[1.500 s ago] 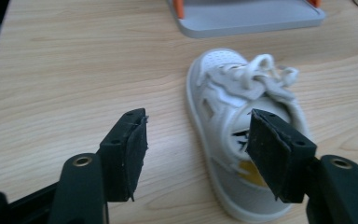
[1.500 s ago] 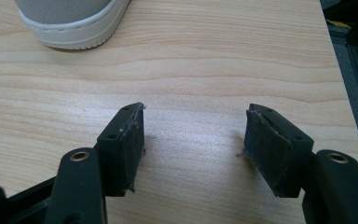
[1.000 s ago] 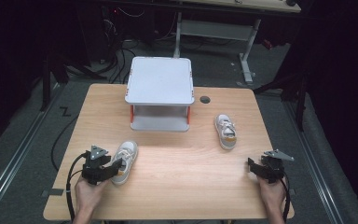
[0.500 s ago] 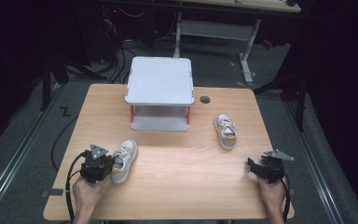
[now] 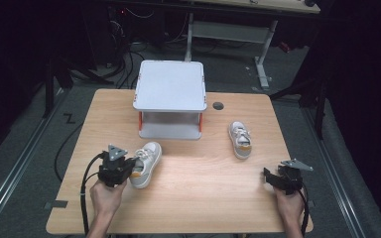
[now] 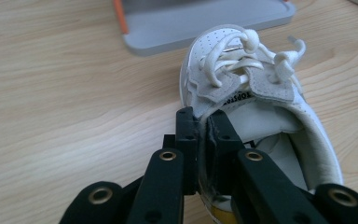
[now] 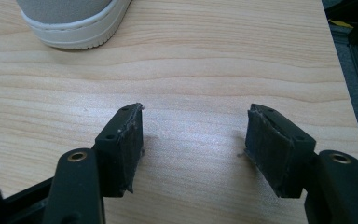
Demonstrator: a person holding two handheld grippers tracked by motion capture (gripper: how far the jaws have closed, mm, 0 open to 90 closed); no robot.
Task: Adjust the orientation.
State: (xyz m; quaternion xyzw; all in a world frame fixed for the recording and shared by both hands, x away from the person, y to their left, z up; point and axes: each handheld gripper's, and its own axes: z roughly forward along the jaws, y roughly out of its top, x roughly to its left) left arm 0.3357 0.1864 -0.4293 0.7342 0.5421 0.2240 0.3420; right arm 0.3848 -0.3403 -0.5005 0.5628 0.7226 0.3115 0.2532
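Left gripper [image 6: 204, 140] is pinching the side collar of the white sneaker [image 6: 256, 102] at the bottom centre of the left gripper view, its jaws closed tight on one thin wall of the shoe opening; in the high view that sneaker [image 5: 144, 163] is lying in the lower left of the frame, toe pointing toward the grey two-tier rack [image 5: 171, 99]. Such a narrow bite on soft padding is risking a slip: if the shoe is lifted, its weight will probably be swinging the toe down and peeling the collar out of the jaws. A tilted shoe could also be catching its toe or loose laces [image 6: 242, 51] on the rack's lower shelf. Right gripper [image 7: 193, 147] is hovering with jaws wide apart over bare tabletop [image 7: 214, 56] at the lower right, holding nothing, so it is offering no support. Farther up, the second sneaker [image 5: 240, 139] is sitting right of the rack, well apart from both grippers
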